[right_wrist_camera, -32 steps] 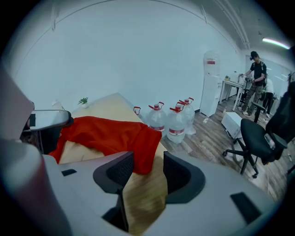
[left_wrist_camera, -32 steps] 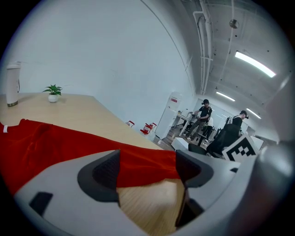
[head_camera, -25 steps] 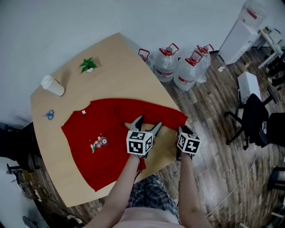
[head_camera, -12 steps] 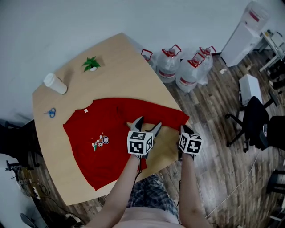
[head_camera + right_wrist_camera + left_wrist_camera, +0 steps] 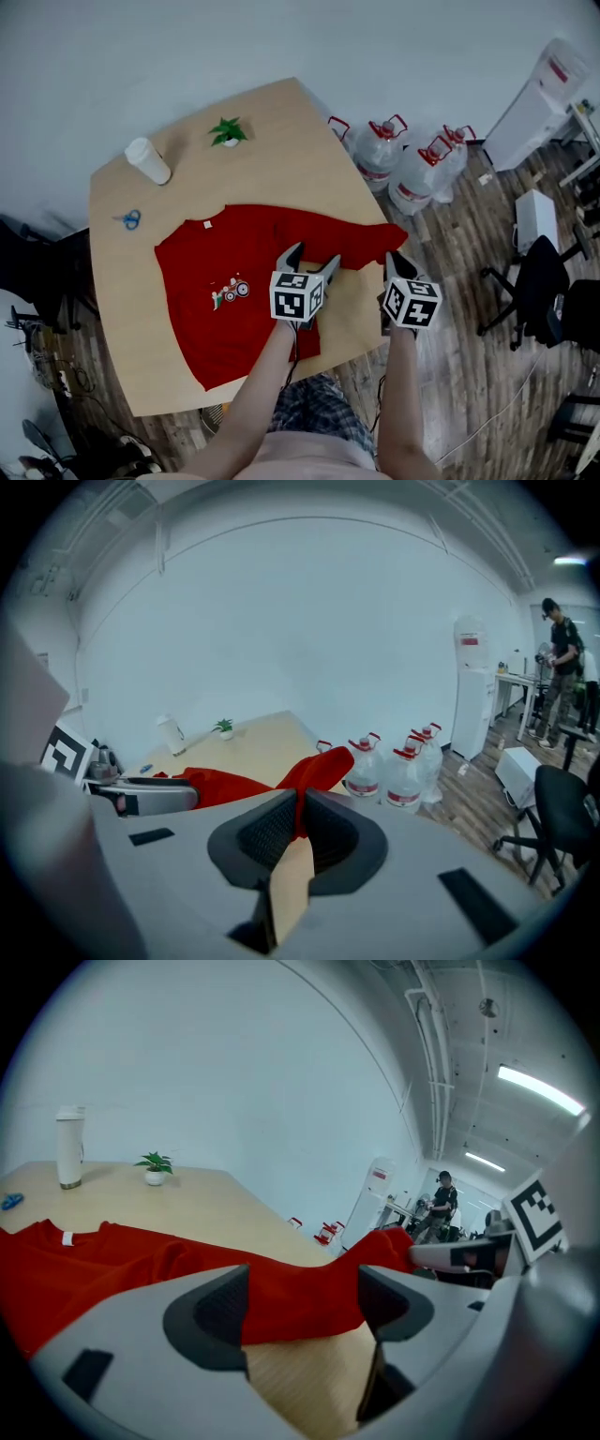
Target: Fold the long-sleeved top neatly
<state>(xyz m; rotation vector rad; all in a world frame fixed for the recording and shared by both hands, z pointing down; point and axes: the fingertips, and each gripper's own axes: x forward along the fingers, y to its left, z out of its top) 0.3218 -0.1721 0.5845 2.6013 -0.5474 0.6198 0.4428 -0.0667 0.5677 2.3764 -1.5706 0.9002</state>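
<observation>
A red long-sleeved top [image 5: 234, 281] with a small printed picture lies spread on the wooden table [image 5: 281, 141]. Its right sleeve [image 5: 380, 234] runs to the table's right edge. My right gripper [image 5: 395, 261] is shut on that sleeve's end, lifted above the edge. Its jaws have just been closing, and in the right gripper view [image 5: 298, 832] red cloth [image 5: 319, 766] is pinched between the pads. My left gripper [image 5: 312, 257] hovers open over the bare wood by the sleeve. In the left gripper view [image 5: 305, 1307] nothing sits between the jaws, with the red top [image 5: 141, 1260] beyond.
A white cup [image 5: 148, 160], a small potted plant [image 5: 228, 130] and blue scissors [image 5: 129, 219] sit on the table's far side. Water bottles [image 5: 380, 155] stand on the floor beyond the right edge, near a black office chair [image 5: 539, 300]. A person [image 5: 561, 658] stands far off.
My right gripper has risen, lifting the sleeve's end off the table edge. The left gripper has shifted slightly and stays open. The head view has swung, so the table sits further right.
</observation>
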